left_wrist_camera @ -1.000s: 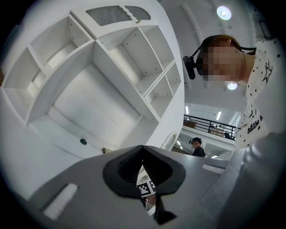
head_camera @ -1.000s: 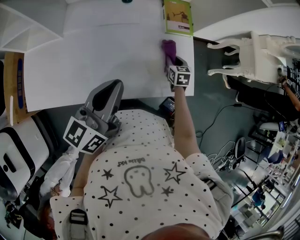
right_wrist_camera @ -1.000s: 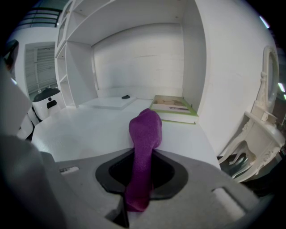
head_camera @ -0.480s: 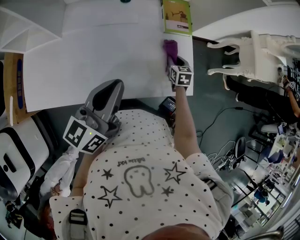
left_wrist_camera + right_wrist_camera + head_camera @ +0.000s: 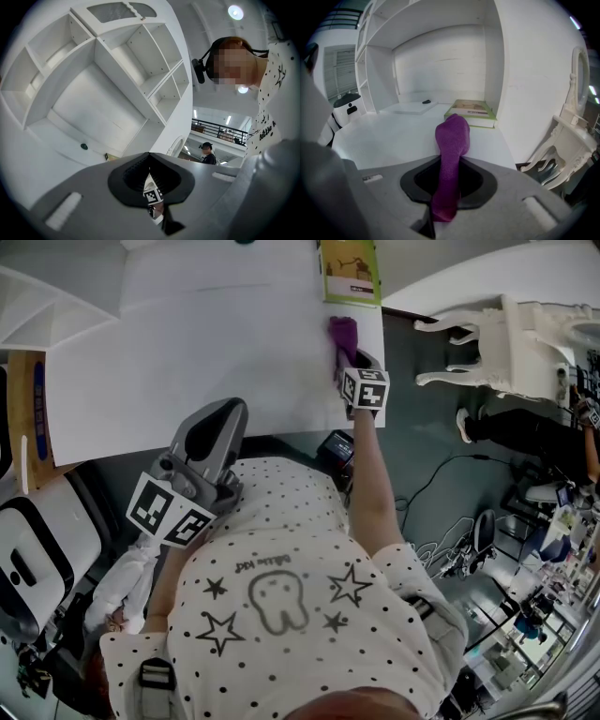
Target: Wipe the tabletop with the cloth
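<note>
A white bench (image 5: 187, 352) fills the upper part of the head view, with white open shelving (image 5: 108, 70) rising behind it. The purple cloth (image 5: 342, 334) lies on the bench close to its right edge, just short of a green-edged book (image 5: 352, 273). The right gripper (image 5: 351, 362) has its jaws clamped on the cloth, whose free end folds over onto the surface ahead of them. The left gripper (image 5: 217, 413) is held off the bench, close to the person's dotted shirt (image 5: 281, 596), its jaws pressed together with nothing between them. An ornate white chair (image 5: 497, 343) stands to the right
</note>
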Motion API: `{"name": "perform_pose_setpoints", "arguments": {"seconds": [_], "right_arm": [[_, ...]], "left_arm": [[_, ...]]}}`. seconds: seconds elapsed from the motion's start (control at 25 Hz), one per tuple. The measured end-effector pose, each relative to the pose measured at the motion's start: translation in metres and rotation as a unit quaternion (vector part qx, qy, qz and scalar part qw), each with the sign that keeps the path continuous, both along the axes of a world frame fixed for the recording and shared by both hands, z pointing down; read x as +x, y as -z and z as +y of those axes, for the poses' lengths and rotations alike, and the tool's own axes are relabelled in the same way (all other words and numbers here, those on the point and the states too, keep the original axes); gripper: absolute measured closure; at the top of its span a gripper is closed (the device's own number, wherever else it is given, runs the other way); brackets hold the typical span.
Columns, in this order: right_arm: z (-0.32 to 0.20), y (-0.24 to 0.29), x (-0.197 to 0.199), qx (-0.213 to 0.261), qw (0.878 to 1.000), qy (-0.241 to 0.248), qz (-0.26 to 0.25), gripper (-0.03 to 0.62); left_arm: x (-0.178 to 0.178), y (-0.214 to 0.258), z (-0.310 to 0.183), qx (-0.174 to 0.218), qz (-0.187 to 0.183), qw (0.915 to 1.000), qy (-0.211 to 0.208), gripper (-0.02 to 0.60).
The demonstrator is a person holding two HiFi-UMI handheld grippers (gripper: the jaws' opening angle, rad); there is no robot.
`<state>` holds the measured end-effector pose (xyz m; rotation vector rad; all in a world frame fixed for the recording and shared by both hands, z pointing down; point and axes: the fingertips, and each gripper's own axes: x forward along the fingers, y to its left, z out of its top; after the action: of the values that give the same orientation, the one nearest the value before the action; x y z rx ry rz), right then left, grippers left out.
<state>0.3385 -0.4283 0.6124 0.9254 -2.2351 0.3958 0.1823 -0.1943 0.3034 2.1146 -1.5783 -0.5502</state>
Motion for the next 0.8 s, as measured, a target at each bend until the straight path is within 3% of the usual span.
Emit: {"name": "perform_pose_setpoints", "arguments": {"seconds": [0.8], "right_arm": [[-0.010, -0.002, 0.027, 0.003, 1.000, -0.008, 0.011, 0.519]], "left_arm": [[0.016, -0.005, -0.004, -0.008, 0.006, 0.9998, -0.020, 0.586]]}}
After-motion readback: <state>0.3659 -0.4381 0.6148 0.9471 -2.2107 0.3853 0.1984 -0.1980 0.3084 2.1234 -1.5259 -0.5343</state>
